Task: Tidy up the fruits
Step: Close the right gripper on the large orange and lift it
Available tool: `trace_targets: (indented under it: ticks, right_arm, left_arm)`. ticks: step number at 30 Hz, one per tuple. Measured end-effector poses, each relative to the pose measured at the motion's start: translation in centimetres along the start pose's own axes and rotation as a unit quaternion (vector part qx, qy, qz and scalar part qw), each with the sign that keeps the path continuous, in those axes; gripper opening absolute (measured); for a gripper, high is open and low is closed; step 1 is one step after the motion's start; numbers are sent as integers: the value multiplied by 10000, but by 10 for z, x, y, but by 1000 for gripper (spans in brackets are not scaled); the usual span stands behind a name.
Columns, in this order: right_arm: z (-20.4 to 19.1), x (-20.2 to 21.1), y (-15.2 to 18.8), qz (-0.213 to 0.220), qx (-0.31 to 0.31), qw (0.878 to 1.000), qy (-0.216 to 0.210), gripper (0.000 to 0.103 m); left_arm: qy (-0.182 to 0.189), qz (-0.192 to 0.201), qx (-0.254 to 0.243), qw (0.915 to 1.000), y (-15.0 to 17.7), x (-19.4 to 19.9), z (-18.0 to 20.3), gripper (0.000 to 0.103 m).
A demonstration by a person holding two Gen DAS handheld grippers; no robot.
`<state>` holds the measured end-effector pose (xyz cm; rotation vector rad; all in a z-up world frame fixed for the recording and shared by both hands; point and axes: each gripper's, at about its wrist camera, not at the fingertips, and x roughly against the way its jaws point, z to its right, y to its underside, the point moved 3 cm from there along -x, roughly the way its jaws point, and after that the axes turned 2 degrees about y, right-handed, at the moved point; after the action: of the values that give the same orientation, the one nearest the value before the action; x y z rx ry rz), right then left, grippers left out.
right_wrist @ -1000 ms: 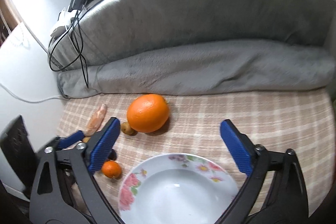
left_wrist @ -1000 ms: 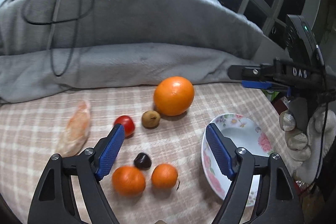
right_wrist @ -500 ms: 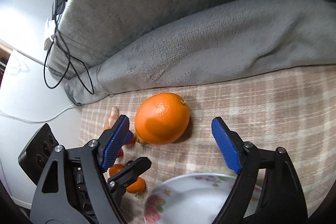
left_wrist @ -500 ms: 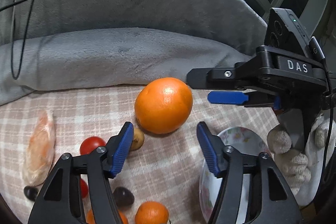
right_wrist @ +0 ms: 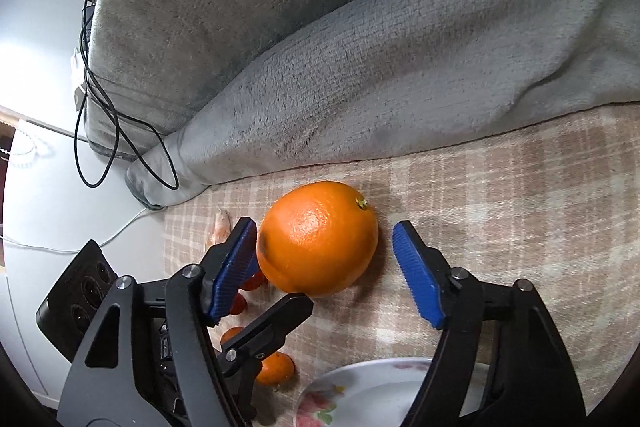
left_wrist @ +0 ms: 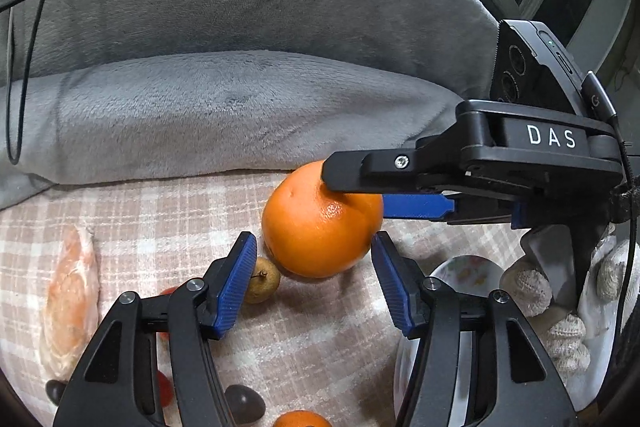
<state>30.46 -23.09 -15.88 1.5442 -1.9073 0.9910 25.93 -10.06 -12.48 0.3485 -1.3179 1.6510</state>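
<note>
A large orange (left_wrist: 320, 227) (right_wrist: 318, 237) rests on the plaid cloth near the grey blanket. My left gripper (left_wrist: 314, 269) is open, its blue pads on either side of the orange's near half. My right gripper (right_wrist: 326, 259) is open too and straddles the orange from the other side; it shows in the left wrist view (left_wrist: 360, 187) with one finger lying across the orange's top. A small brown fruit (left_wrist: 262, 281) sits left of the orange. A floral plate (right_wrist: 372, 387) (left_wrist: 460, 267) lies near the right gripper.
Small oranges (right_wrist: 276, 367) (left_wrist: 300, 419), red tomatoes (right_wrist: 252, 281), dark fruits (left_wrist: 244, 403) and a pale orange wrapped item (left_wrist: 72, 299) lie on the cloth. A grey blanket (left_wrist: 240, 107) bounds the far side, with black cables (right_wrist: 112, 131) over it.
Both grippers have moved forward and closed in on the large orange from opposite sides. The right gripper's finger now lies across the orange's top. The plate has slid to the view's lower edge.
</note>
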Motion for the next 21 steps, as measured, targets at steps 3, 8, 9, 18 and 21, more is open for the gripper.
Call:
trace_targets:
  ticks: [3, 8, 9, 18, 21]
  right_arm:
    - [-3, -5, 0, -30, -2, 10000, 1, 73]
    - [-3, -7, 0, -26, -39, 10000, 18, 69]
    - [-3, -6, 0, -21, -40, 10000, 21, 69]
    - [-3, -3, 4, -12, -18, 10000, 39, 68]
    - [-5, 2, 6, 20, 15, 10000, 40, 68]
  left_arm:
    - [64, -18, -29, 10000, -4, -5, 1, 56]
    - [66, -8, -101, 9999, -9, -12, 9, 54]
    - [73, -2, -87, 9999, -9, -13, 10, 54]
    - [20, 22, -125, 9999, -1, -6, 23, 54]
    - [20, 67, -147, 9999, 3, -3, 26, 54]
